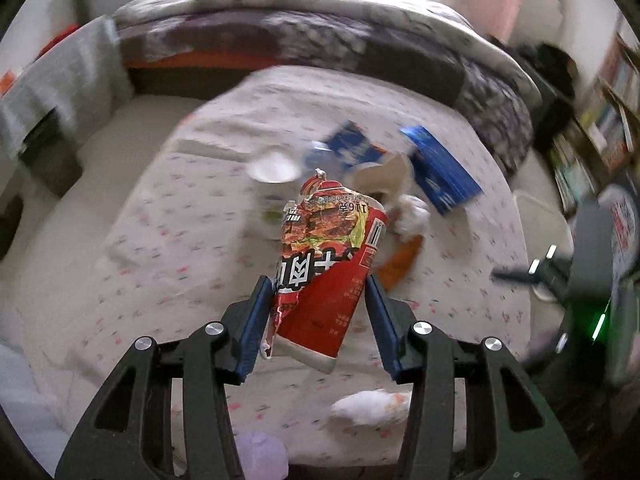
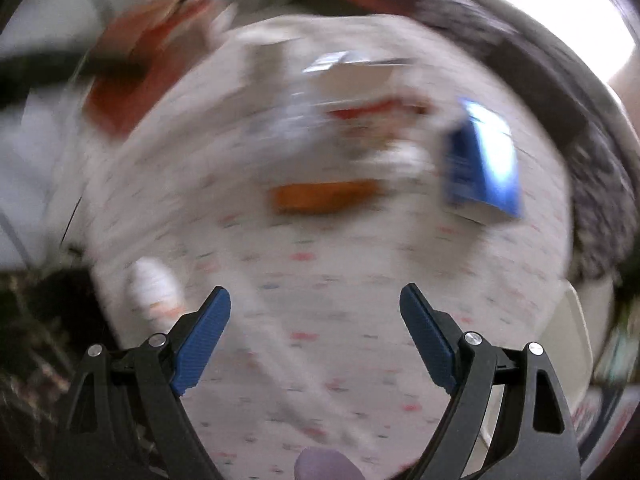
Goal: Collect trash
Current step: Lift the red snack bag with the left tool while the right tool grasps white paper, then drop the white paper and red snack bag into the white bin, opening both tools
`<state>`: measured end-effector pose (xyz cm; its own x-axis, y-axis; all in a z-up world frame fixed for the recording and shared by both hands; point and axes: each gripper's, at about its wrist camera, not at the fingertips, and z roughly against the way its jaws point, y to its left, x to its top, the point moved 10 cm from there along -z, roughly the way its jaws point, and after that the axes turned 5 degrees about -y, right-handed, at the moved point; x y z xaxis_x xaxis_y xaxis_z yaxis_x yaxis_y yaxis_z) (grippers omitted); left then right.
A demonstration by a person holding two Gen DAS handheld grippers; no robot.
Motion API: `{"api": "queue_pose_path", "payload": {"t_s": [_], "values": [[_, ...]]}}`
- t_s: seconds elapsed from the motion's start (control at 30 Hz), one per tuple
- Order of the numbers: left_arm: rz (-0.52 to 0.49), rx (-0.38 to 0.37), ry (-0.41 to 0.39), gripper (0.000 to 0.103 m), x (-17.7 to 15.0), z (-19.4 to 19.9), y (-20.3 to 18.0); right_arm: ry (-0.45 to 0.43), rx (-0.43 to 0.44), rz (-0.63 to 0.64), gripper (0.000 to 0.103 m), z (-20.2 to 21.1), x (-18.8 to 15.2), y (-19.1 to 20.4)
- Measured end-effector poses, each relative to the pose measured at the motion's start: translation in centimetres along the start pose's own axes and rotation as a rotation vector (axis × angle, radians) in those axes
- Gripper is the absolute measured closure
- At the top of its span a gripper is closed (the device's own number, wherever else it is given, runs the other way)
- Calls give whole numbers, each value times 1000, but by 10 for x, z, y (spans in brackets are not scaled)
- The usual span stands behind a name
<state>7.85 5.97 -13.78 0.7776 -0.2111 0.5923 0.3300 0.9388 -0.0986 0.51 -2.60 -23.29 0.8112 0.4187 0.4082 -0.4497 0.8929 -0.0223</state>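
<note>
Left gripper (image 1: 318, 294) clamped on red wrapper (image 1: 328, 264), lifted above bed (image 1: 140, 240) middle. Thin torn foil, could slip out mid-carry. Right gripper (image 2: 316, 312) spread wide, holding nothing; heavy blur, may knock blue box (image 2: 480, 168) near bed's right edge.

the red snack wrapper (image 1: 324, 276) is glossy printed film, creased and torn at one edge. the left gripper (image 1: 318, 288) has ribbed blue rubbery pads (image 1: 254, 320) on matt black plastic arms with shiny metal rivets. the bedsheet (image 1: 160, 240) is soft matt cloth, wrinkled. the blue box (image 2: 480, 164) looks like glossy cardboard.
</note>
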Motion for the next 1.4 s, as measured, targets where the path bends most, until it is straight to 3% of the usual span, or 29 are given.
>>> {"api": "queue_pose_path", "payload": {"t_s": [0.1, 0.23, 0.4, 0.57, 0.67, 0.77, 1.07, 1.4], "values": [[52, 15, -11, 57, 0, 12, 23, 36, 51, 136, 19, -13, -5, 46], [89, 25, -26, 57, 0, 24, 48, 53, 30, 230, 23, -26, -8, 73], [133, 35, -39, 57, -2, 30, 66, 91, 35, 249, 42, -44, -13, 93], [151, 43, -32, 57, -4, 31, 74, 84, 57, 218, 43, -46, -10, 93], [152, 46, -32, 57, -4, 30, 73, 79, 89, 197, 66, -41, -11, 95], [147, 47, -34, 57, -3, 30, 72, 84, 97, 146, 66, -37, -9, 91], [130, 51, -47, 57, 6, 23, 55, -89, 12, -49, 66, 9, 27, 17], [54, 3, -105, 57, 30, 7, -12, -254, -201, -388, 66, 60, 29, -114]]}}
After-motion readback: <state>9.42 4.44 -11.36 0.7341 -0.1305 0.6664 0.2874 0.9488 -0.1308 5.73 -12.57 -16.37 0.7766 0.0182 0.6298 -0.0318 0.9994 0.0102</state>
